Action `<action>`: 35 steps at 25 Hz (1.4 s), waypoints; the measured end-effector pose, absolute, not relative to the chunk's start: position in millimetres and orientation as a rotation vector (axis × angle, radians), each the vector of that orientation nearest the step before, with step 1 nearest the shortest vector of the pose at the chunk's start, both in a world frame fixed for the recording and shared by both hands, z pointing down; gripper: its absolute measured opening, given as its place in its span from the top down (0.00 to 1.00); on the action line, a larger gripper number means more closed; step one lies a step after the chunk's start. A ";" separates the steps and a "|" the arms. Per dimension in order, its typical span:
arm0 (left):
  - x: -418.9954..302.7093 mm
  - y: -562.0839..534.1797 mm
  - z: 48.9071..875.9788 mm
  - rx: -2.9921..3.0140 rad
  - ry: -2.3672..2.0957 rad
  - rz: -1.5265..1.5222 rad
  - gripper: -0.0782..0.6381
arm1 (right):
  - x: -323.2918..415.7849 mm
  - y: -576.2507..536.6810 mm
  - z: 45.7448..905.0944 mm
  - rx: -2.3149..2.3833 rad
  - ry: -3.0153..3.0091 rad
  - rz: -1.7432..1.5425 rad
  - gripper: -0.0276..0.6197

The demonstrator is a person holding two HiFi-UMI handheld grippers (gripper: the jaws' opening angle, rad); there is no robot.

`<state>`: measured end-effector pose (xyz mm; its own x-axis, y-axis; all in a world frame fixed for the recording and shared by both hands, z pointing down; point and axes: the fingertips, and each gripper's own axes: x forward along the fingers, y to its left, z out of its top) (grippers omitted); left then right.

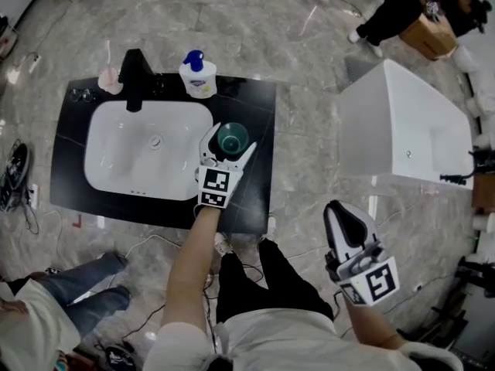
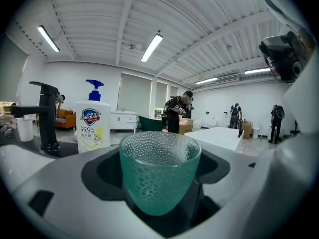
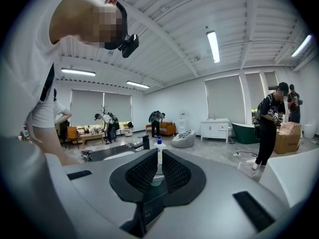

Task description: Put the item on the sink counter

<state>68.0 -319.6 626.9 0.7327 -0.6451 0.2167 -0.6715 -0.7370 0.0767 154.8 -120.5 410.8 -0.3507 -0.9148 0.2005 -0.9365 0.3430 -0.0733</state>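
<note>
A teal dimpled glass cup [image 1: 232, 136] [image 2: 159, 173] stands upright between the jaws of my left gripper [image 1: 229, 142] [image 2: 159, 185], which is shut on it. The cup is over the black sink counter [image 1: 255, 99], just right of the white basin [image 1: 124, 153]. Whether its base touches the counter I cannot tell. My right gripper [image 1: 340, 209] [image 3: 160, 171] hangs over the floor at the lower right, well away from the counter. Its jaws are shut with nothing between them.
A black faucet [image 1: 135, 79], a white soap pump bottle [image 1: 198, 74] [image 2: 93, 126] and a pink cup [image 1: 110, 79] stand along the counter's far edge. A white bathtub [image 1: 402, 130] is at the right. One person sits at the lower left [image 1: 46, 300], another stands by a cardboard box [image 1: 429, 33].
</note>
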 end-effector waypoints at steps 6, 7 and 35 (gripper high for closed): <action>67.8 -319.5 626.7 2.784 -1.060 0.256 0.35 | 144.5 -130.4 412.3 1.713 -2.483 0.249 0.88; 67.9 -319.3 627.0 2.785 -1.057 0.259 0.35 | 143.8 -130.9 413.1 1.715 -2.480 0.250 0.88; 51.5 -304.6 621.6 2.760 -0.967 0.264 0.16 | 109.2 -132.4 413.9 1.730 -2.495 0.258 0.88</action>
